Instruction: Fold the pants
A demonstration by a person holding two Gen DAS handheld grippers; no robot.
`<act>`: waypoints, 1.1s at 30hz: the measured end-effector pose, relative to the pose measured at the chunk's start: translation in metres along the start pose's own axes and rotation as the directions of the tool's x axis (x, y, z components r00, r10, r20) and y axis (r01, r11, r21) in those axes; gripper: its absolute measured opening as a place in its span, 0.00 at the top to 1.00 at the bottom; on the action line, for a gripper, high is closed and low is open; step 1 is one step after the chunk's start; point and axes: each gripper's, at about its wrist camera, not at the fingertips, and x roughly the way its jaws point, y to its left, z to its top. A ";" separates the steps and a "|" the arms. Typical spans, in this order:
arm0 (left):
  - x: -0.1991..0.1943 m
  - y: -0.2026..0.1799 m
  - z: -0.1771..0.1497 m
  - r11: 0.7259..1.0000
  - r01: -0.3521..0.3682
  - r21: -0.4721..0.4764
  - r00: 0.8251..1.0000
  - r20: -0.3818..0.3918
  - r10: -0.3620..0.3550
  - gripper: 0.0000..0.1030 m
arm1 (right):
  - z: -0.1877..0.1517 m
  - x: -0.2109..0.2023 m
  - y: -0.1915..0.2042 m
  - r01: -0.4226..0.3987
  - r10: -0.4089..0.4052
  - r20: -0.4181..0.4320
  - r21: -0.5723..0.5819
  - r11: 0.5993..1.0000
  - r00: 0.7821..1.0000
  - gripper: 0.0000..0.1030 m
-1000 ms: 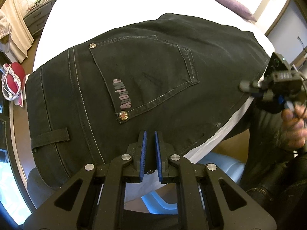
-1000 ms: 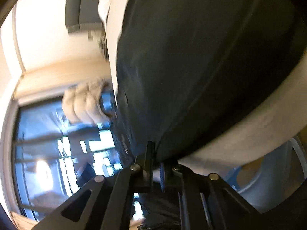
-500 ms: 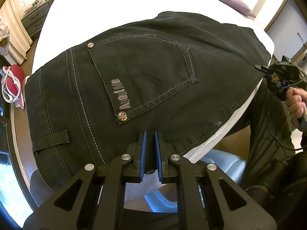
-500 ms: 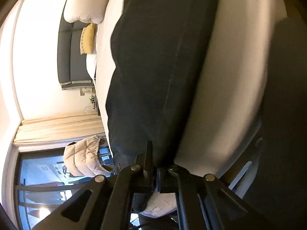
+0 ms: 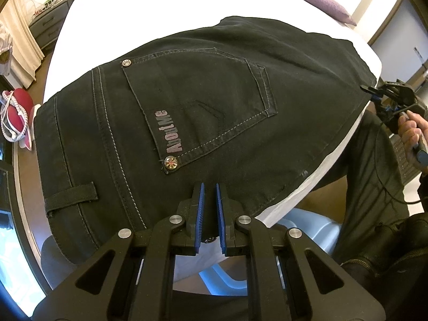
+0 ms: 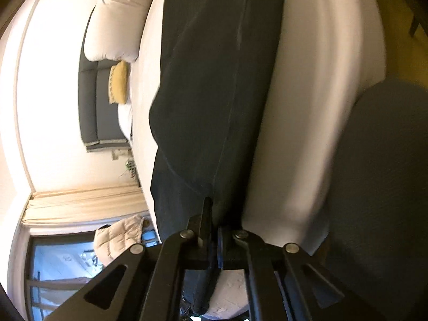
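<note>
Right tongs (image 6: 212, 230) have swung out along the pants (image 5: 214, 112), pinching the hem; left tongs (image 5: 210, 206), slightly spread, should grip the waistband beside the pocket (image 5: 198, 101)

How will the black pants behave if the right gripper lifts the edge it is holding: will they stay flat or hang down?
The black pants would probably sag: they lie limp on the white bed. They look like thick stitched denim, so likely rather heavy. The right gripper pinches only one edge, so the rest may drag.
</note>
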 end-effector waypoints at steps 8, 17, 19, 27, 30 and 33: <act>-0.008 0.005 0.003 1.000 0.012 -0.023 1.000 -0.004 -0.012 0.91 | 0.007 -0.050 0.094 0.155 -0.089 0.213 -0.316 0.936 0.973 0.52; -0.022 -0.030 0.053 0.999 0.038 0.018 0.992 0.118 -0.040 0.91 | 0.018 0.126 0.092 -0.028 -0.027 -0.210 -0.255 0.966 0.977 0.90; -0.004 -0.035 0.067 0.998 0.059 0.022 0.992 0.114 -0.061 0.91 | 0.047 0.126 0.077 -0.038 0.003 -0.156 -0.225 0.974 0.988 1.00; 0.029 -0.028 0.064 0.999 0.047 -0.001 0.997 0.053 -0.047 0.91 | 0.167 0.062 0.056 0.074 -0.037 0.205 -0.174 0.982 0.978 1.00; 0.026 -0.019 0.056 0.997 0.060 -0.045 0.997 0.059 -0.058 0.91 | 0.189 0.025 0.045 0.111 -0.075 0.326 -0.095 0.989 0.942 1.00; 0.017 -0.023 0.059 0.998 0.034 -0.052 0.998 0.063 -0.031 0.91 | 0.166 0.004 0.066 0.112 -0.055 0.327 -0.160 0.981 0.944 0.84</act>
